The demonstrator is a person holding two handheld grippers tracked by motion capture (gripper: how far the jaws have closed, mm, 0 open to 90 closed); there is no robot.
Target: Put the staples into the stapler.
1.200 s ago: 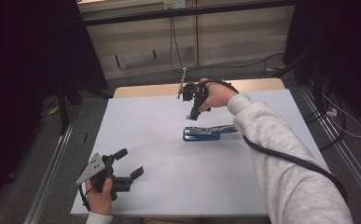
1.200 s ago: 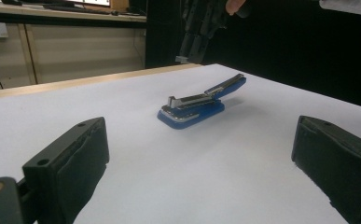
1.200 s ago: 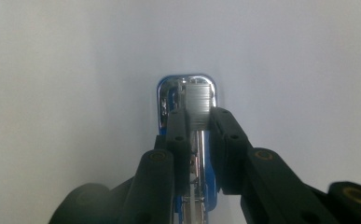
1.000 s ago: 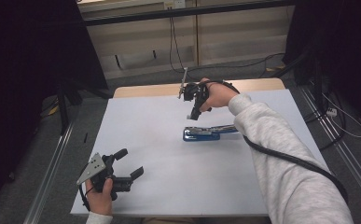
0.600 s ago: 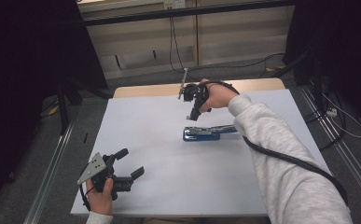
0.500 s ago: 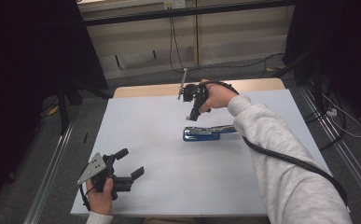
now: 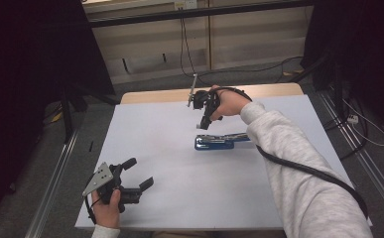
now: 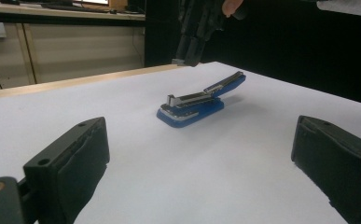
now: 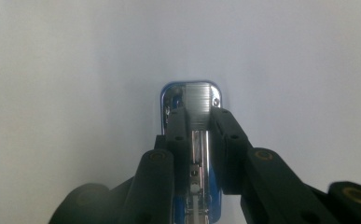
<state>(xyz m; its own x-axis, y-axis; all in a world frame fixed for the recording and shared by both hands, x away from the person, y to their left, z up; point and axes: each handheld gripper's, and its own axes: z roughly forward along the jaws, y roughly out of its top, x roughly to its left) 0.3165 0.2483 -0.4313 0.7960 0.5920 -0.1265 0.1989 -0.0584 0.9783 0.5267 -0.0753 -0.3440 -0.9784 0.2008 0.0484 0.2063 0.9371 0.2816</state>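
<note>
White sheeting covered the table (image 7: 155, 148), with dark curtains to either side and a bare floor beyond. On the far half of the sheet lay a blue stapler (image 7: 220, 142), its upper arm hinged up and back so that the bright metal staple channel was exposed.

The right gripper (image 7: 205, 118) hung just above the stapler's far end, pointing down along the channel. Its jaws were drawn in to a narrow slot with daylight between them. They seemed to hold nothing, though from the gripper's own view it was hard to be sure that no pad brushed the rail. The left gripper (image 7: 140, 172) rested near the table's front-left corner, well apart from the stapler, jaws spread wide and empty.

The step in hand looked like lining up over the opened stapler, either to tend the channel or to fold the arm shut. The next move probably called for a short, straight descent with the narrow slot kept centred on the rail, and perhaps the left gripper brought across to steady the blue base against sliding.
</note>
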